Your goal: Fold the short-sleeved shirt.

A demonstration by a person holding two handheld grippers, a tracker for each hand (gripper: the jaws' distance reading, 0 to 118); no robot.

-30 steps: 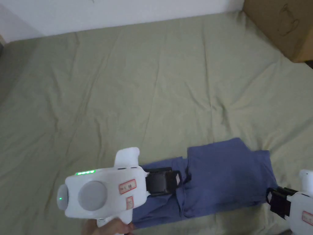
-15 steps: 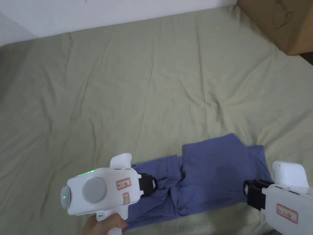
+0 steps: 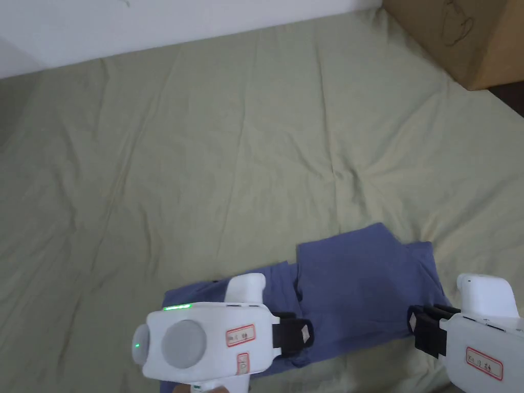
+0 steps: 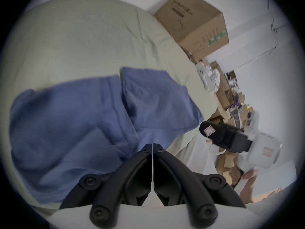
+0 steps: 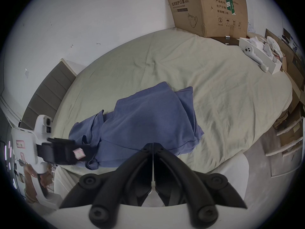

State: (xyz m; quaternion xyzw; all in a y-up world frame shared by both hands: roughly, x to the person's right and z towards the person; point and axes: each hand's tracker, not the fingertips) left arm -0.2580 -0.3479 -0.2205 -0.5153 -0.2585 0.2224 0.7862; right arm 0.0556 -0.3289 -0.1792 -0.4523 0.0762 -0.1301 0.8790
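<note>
left gripper (image 3: 306, 333) sits low over the near-left part of the shirt (image 3: 353, 291), jaws pressed together with only a hairline slit in its own view, nothing between them. blue cloth lies right under the tips, but i can't tell from that blurred view whether they touch it. right gripper (image 3: 412, 321) is just off the shirt's near-right edge, jaws also closed on nothing, clear of the fabric and over the bedsheet (image 3: 204, 153).

shirt lies on the near edge of the bed, well apart from the cardboard box (image 3: 460, 41) at the far right corner.

progress, as i read it: partly folded. it's already a narrow strip running left to right, with a flap from the right end laid over the middle, its edge making a clean vertical line. left portion is still single-depth and rumpled, with a bunched fold at the near edge. what's left: bring the left end over, or flatten it first, then square it up. neither tool has a hold, so this looks like the gap between grasps.

counts:
- grippers: 2, both closed and empty
- shirts: 1
- big cardboard boxes on the bed corner: 1
- more boxes and loose clutter off the bed to the right in the gripper views, too jumbled to count
</note>
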